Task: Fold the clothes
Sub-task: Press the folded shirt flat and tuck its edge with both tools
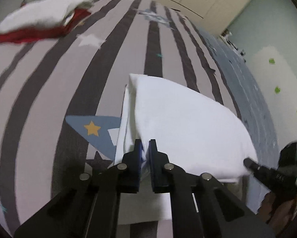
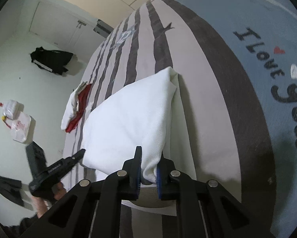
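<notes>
Left gripper: I have my left gripper (image 1: pixel 145 148) clamped on a near corner of the white garment (image 1: pixel 180 123); a thin layer of cloth sits between the nearly closed jaws.
Right gripper: my right gripper (image 2: pixel 149 158) is pinched on the other near corner of the white garment (image 2: pixel 132 119), with the fabric bunched between its blue pads (image 2: pixel 159 176).
Why held so: I judge that holding the two near corners raises one whole edge at once, so the cloth can be carried over in a single fold without sagging in the middle.
Garment position: it lies by the near edge of the bed (image 1: pixel 59 75). The near edge is lifted off the striped cover, while the far part rests on it.
Garment direction: the raised panel slopes away from me and tapers to a far corner that points toward the far end of the bed.
Long axis: the held edge runs across, gripper to gripper. I cannot tell which dimension is longer.
Folded pile: a white and red pile (image 1: pixel 41 23) lies well apart, at the far left corner of the bed, presumably kept clear of the working area.
Step in hand: I judge a fold is under way and not yet laid down.
</notes>
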`<state>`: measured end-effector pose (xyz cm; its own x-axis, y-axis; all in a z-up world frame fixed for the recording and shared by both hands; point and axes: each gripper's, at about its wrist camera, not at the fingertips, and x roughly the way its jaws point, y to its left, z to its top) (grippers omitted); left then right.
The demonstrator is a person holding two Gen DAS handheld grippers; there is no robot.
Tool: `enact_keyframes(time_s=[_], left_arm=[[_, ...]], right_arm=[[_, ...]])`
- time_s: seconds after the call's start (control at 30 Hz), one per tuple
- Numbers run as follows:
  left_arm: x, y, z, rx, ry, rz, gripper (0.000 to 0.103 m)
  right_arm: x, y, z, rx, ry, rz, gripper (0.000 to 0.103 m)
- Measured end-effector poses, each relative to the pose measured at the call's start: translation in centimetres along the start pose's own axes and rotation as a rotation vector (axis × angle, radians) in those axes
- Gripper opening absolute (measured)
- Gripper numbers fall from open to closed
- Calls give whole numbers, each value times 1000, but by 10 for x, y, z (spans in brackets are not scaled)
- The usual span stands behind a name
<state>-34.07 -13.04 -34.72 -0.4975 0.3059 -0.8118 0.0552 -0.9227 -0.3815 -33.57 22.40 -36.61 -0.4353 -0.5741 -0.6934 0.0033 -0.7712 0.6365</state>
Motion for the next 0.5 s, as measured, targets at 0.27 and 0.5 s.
enact_keyframes(time_s=[0.27,0.5], left_arm=[[-46,-13,8,59,-61,-6,4],[-34,-19,1,102,-11,41,4]], right_arm=[[-31,21,-3,-105,-1,-2,8],[-31,17,-25,-120,66,-11,8]])
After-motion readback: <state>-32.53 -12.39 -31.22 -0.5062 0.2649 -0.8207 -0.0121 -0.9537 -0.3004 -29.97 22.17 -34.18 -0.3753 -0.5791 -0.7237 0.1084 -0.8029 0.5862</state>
